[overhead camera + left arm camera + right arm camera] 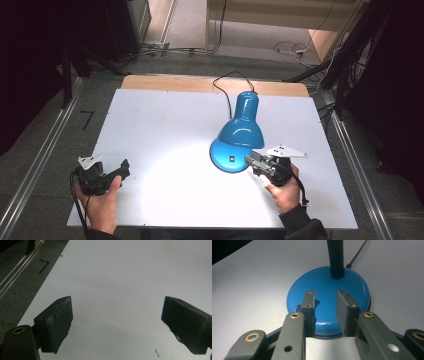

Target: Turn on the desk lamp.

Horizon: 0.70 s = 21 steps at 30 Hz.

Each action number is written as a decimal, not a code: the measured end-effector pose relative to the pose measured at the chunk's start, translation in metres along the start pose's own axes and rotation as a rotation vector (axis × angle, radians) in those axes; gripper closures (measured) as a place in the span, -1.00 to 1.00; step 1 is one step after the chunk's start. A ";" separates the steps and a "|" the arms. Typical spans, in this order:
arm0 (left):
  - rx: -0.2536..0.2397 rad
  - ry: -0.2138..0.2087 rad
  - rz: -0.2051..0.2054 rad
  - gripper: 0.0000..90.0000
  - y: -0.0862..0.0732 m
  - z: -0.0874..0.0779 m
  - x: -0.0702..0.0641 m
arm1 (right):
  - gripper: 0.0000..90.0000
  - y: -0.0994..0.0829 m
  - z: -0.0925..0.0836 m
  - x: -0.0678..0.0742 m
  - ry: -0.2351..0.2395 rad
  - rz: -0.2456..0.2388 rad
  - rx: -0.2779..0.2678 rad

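Note:
A blue desk lamp (pixel 241 125) stands right of the middle of the white table (pixel 160 115), its shade leaning over its round base (pixel 225 159). My right gripper (pixel 250 161) sits at the base's right edge. In the right gripper view its jaws (pixel 325 296) are open a little over the base (pixel 352 287), with nothing pressed between them. A black switch (pixel 317 302) lies just beside the left fingertip, and the black gooseneck (pixel 336 257) rises behind. My left gripper (pixel 124 169) rests near the table's front left, open wide (pixel 117 307) over bare table.
The lamp's black cable (pixel 225 87) runs off the table's far edge. A wooden strip (pixel 200 82) borders the far side. Metal rails (pixel 45 155) run along the floor on both sides. A bright patch (pixel 175 167) lies on the table left of the lamp base.

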<state>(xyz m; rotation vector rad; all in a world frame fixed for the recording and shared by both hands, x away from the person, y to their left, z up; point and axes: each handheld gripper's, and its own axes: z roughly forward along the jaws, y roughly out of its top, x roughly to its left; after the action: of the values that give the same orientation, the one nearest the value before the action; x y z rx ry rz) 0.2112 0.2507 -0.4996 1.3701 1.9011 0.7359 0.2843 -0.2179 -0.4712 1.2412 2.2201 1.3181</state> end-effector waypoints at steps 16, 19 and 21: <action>0.018 0.002 -0.018 -0.75 -0.002 0.002 0.002 | -0.37 -0.003 -0.013 -0.015 -0.018 0.044 0.001; -0.001 0.003 -0.009 -0.75 -0.001 -0.001 0.001 | -0.44 -0.004 -0.016 -0.017 -0.032 0.043 -0.002; -0.007 0.004 0.000 -0.75 -0.001 -0.003 0.000 | -0.51 -0.005 -0.018 -0.017 -0.042 0.041 0.000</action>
<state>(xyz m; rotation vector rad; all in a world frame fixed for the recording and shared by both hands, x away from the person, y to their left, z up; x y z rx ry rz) 0.2088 0.2500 -0.4986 1.3652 1.8999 0.7448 0.2813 -0.2426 -0.4684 1.3086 2.1772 1.2947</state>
